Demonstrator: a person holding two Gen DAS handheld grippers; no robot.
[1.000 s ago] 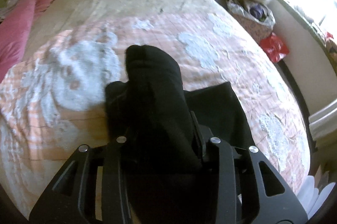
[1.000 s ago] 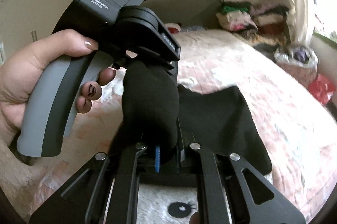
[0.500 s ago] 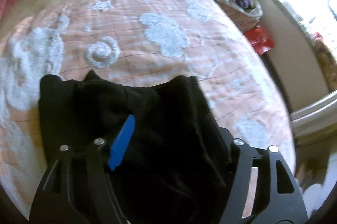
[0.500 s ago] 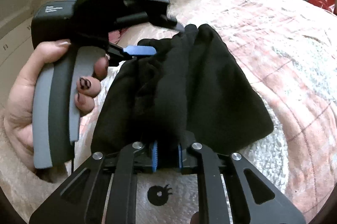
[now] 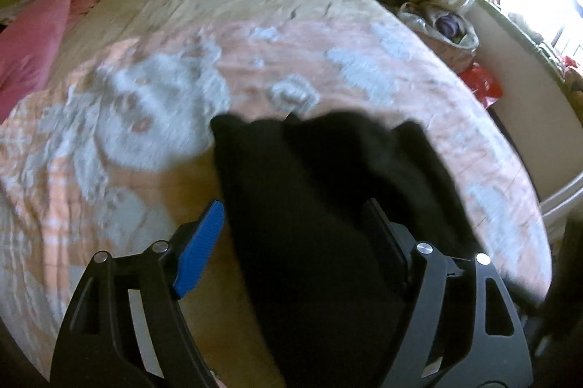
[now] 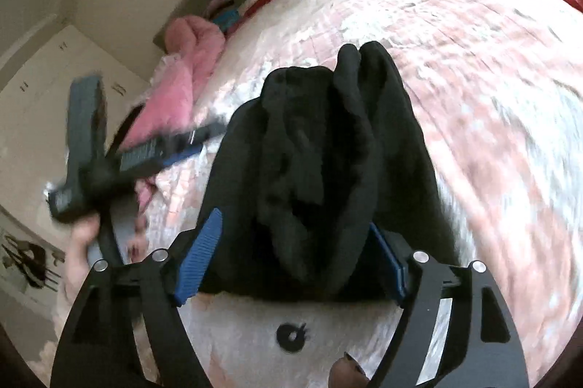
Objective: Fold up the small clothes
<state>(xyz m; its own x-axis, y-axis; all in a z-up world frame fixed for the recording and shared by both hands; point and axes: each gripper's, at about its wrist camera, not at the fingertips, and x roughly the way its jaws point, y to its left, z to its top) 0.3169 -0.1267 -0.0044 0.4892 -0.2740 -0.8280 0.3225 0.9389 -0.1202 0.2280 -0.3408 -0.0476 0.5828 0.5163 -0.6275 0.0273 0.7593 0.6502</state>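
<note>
Since the earlier frames, both claws have let go: the black garment [image 6: 320, 176] you held bunched and raised now lies in a rumpled, doubled heap on the pink patterned bedspread [image 6: 492, 67], at the centre of each view. Your right gripper [image 6: 291, 256] has its jaws opening, cloth between the blue pads [image 6: 198, 256] but not pinched. Your left gripper [image 5: 295, 238] is likewise opening, the garment [image 5: 328, 205] loose between its jaws; in the right view it sits blurred at middle left [image 6: 204, 142]. The fold looks laid but untidy, with ridges running up the middle. Draw both tools clear without snagging the fabric, then press the layers flat and square the edges before the next fold.
</note>
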